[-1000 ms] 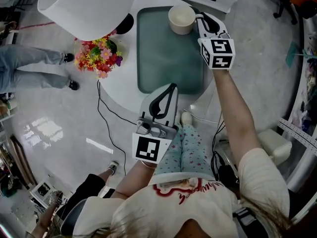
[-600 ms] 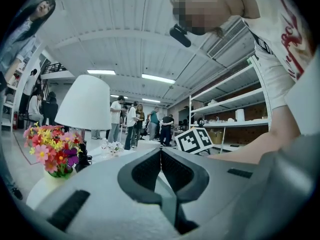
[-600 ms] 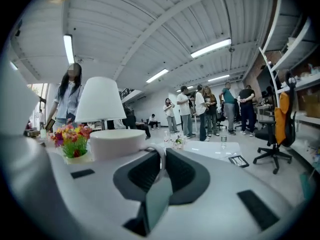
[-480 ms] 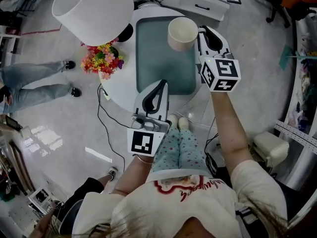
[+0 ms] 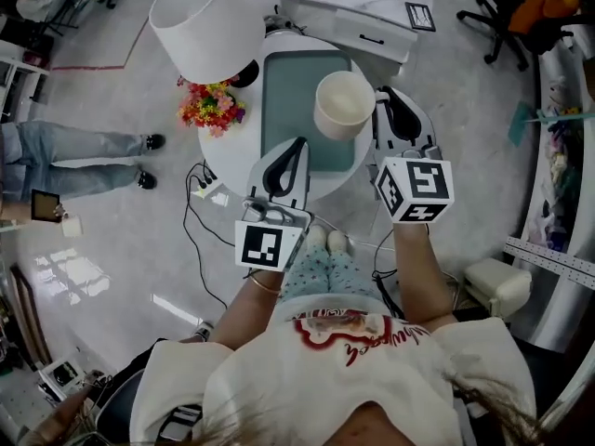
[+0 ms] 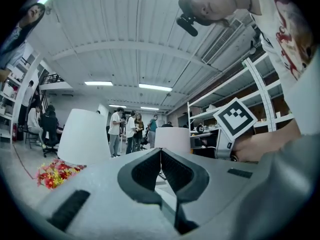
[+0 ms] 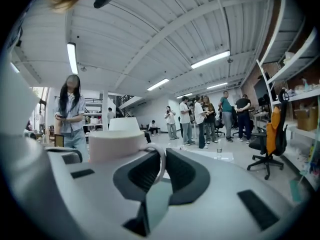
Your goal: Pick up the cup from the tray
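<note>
Lampshade (image 5: 200,21) and flowers (image 5: 212,107) crowd the left side of the round table (image 5: 223,156), so we'd steer nothing that way. Next comes our left gripper (image 5: 298,142), pressed together on nothing and hovering over the near edge of the tray (image 5: 288,86). We judge it best left idle and clear of the load. Right of it the cup (image 5: 342,105) hangs over the tray's right part, apparently lifted off it. It is carried by our right gripper (image 5: 383,96), which pinches the thin handle loop (image 7: 162,161) from the side. That hold is the weak point: the cup's weight sits off to one side of the pinch, so it could swing or slip round. We'd hold the squeeze firm, avoid rolling the gripper, and raise it smoothly and straight, watching that the rim lies flat.
</note>
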`<state>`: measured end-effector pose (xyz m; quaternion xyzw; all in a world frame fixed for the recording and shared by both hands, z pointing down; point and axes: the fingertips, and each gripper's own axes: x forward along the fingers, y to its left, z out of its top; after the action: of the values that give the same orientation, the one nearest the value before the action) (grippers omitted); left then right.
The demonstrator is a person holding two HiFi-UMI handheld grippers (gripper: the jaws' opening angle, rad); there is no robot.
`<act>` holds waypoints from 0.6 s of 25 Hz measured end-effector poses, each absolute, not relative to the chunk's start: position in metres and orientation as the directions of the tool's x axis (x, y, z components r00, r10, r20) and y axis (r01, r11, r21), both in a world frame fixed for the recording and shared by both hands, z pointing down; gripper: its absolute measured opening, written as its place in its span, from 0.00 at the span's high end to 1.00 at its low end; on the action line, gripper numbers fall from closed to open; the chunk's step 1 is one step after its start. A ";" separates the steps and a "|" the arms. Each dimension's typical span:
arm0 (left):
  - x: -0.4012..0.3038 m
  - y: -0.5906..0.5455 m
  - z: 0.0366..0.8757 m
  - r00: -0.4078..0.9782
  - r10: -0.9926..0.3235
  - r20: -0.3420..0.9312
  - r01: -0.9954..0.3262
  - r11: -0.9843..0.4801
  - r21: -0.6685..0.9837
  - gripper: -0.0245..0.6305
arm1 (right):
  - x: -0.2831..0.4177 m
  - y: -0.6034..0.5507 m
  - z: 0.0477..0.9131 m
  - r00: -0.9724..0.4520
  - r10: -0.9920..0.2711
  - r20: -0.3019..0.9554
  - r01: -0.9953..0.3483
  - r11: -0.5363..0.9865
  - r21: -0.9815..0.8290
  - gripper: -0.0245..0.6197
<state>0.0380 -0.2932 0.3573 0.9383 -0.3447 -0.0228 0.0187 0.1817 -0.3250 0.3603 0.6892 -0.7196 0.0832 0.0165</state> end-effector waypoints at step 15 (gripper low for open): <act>0.028 -0.266 0.307 0.730 -0.676 -0.101 -0.680 -0.733 -0.003 0.94 | 0.176 -0.252 0.313 -0.043 -0.993 0.107 -0.993 0.030 -0.115 0.89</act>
<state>0.0278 -0.2658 0.3070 0.9298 -0.3647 -0.0464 -0.0197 0.1757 -0.2523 0.3130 0.6919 -0.7177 0.0786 -0.0016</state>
